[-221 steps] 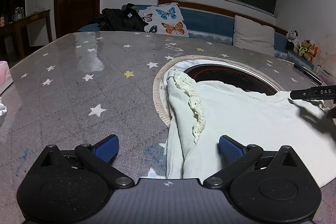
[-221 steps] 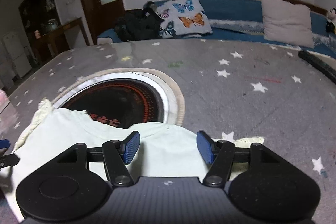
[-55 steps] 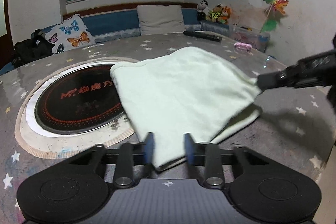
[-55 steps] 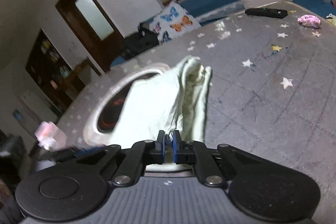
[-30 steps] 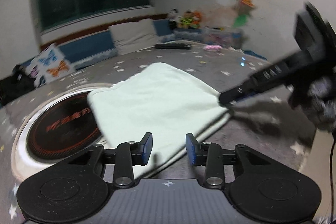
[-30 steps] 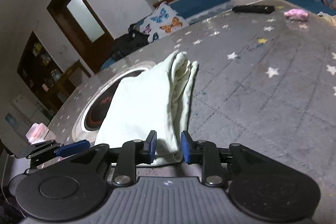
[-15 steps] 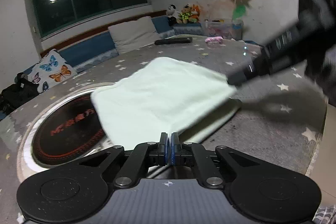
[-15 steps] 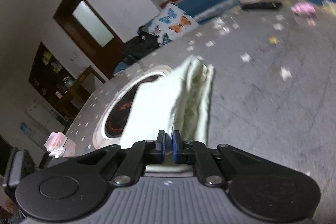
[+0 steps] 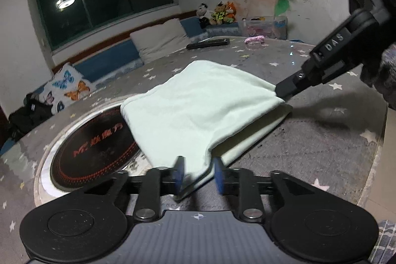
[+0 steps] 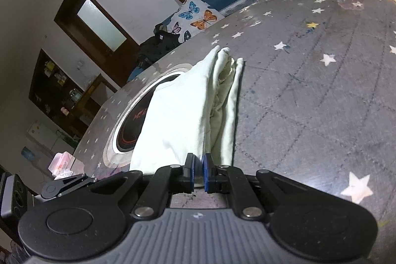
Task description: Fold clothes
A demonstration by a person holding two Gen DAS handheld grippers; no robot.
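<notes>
A pale green garment (image 9: pixel 198 103) lies folded on the grey star-patterned table (image 9: pixel 309 147), its left part over a round black cooktop (image 9: pixel 96 142). My left gripper (image 9: pixel 199 173) is open, and the garment's near corner lies loose between its blue pads. In the right wrist view the garment (image 10: pixel 178 120) shows as a stack of layers. My right gripper (image 10: pixel 198 172) is shut on its near edge. The left wrist view shows that gripper (image 9: pixel 281 92) pinching the far right corner a little above the table.
A black remote (image 9: pixel 208 43) and a pink bundle (image 9: pixel 255 39) lie at the table's far side. A pink tissue box (image 10: pixel 61 161) sits near the left edge. Cushions and soft toys line the bench behind. The table edge (image 9: pixel 378 147) curves close on the right.
Half a second ago both grippers were shut on the garment's corners. Now the left one has opened and its corner has dropped; the right one still holds.
</notes>
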